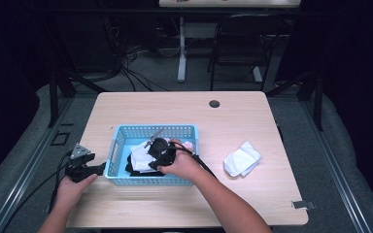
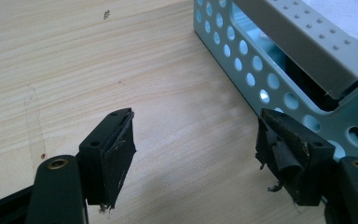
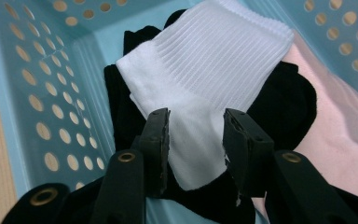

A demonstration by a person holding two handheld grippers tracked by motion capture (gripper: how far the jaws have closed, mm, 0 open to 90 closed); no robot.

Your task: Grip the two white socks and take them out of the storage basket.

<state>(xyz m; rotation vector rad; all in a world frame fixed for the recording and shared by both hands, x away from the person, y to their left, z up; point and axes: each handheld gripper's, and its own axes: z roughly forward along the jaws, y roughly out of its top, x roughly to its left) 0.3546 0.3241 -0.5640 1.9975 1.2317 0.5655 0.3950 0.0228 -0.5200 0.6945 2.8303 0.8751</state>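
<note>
Sock (image 3: 200,88), white, on top of dark socks inside blue basket (image 1: 121,141). Right gripper (image 3: 196,140) jaws half open, astride sock toe end; close on white layer alone. Left gripper (image 2: 196,154) wide, empty, just outside basket wall; could steady basket.

Perforated plastic basket (image 1: 119,145) (ribbed cloth sock (image 3: 205,70))

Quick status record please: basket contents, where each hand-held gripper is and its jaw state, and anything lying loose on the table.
basket: blue perforated basket on the wooden table
contents: white sock on top of black socks, pink item beside them
right hand-held gripper: inside the basket, jaws either side of the white sock, not yet closed
left hand-held gripper: open, over bare table just outside the basket's wall
loose on table: folded white sock, right of the basket
</note>
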